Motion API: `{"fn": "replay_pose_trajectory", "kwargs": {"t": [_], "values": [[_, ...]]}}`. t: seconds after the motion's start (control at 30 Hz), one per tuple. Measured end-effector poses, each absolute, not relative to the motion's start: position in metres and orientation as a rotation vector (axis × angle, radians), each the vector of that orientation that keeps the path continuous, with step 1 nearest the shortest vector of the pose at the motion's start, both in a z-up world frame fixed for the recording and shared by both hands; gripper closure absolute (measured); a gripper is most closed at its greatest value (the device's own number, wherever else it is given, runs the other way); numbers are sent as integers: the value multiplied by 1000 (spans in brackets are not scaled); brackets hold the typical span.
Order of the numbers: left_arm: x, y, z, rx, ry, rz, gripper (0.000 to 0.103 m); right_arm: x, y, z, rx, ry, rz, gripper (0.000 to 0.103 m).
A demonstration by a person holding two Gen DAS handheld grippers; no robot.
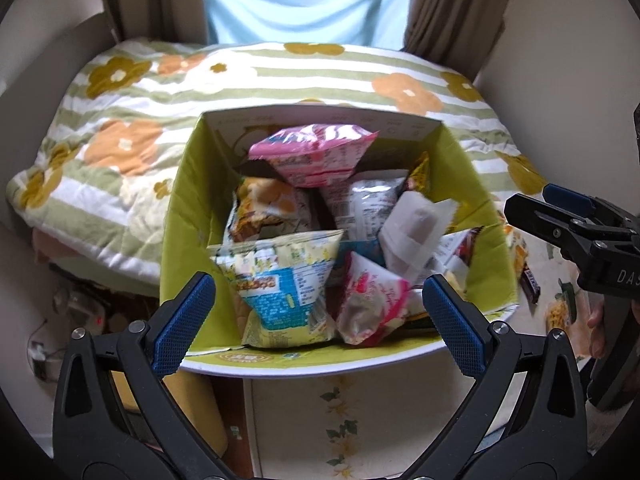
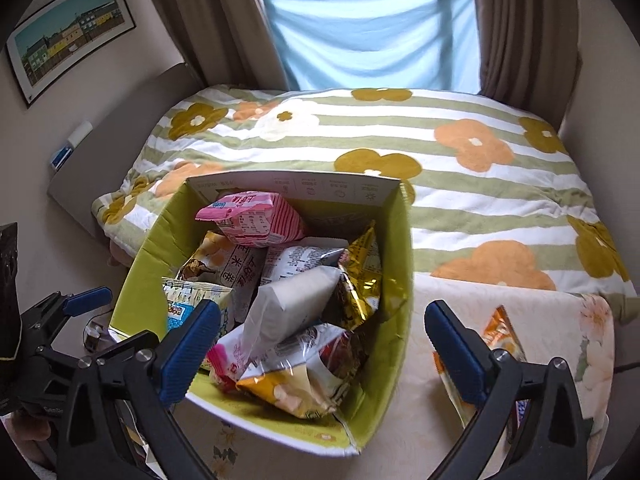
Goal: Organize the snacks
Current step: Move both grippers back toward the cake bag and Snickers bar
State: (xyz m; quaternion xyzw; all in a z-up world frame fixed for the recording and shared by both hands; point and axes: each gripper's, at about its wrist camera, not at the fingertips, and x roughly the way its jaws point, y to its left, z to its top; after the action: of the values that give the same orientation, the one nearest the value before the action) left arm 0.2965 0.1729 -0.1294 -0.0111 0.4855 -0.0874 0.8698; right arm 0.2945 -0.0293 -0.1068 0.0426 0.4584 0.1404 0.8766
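Box (image 2: 384, 280) nearly full. Both grippers, left (image 1: 320, 320) and right (image 2: 324, 344), fingers wide, empty. Next: grasp orange packet (image 2: 500, 336) on worktop (image 2: 440, 380).

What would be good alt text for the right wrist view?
An open green-lined box full of snack packets, topped by a pink packet, sits before a flowered blanket. The right gripper hovers open and empty.

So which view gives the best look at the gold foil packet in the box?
The right wrist view: the gold foil packet shows most of its face against the box's right wall. The left wrist view catches only a sliver behind other packets.
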Motion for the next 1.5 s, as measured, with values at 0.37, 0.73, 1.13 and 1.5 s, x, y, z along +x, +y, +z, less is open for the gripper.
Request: {"fn": "replay_pose_trajectory", "kwargs": {"t": [0.37,0.73,1.13,1.5], "values": [[290,122,-92,29,926,-273,0,255,-76,-67,100,869,182,1],[279,17,-86,49,905,-301,0,222,-172,-53,57,807,104,1],[289,-112,-116,176,970,-327,0,214,-280,-85,17,893,76,1],[326,-165,-205,367,1232,-362,0,223,-307,-164,24,1056,105,1]]}}
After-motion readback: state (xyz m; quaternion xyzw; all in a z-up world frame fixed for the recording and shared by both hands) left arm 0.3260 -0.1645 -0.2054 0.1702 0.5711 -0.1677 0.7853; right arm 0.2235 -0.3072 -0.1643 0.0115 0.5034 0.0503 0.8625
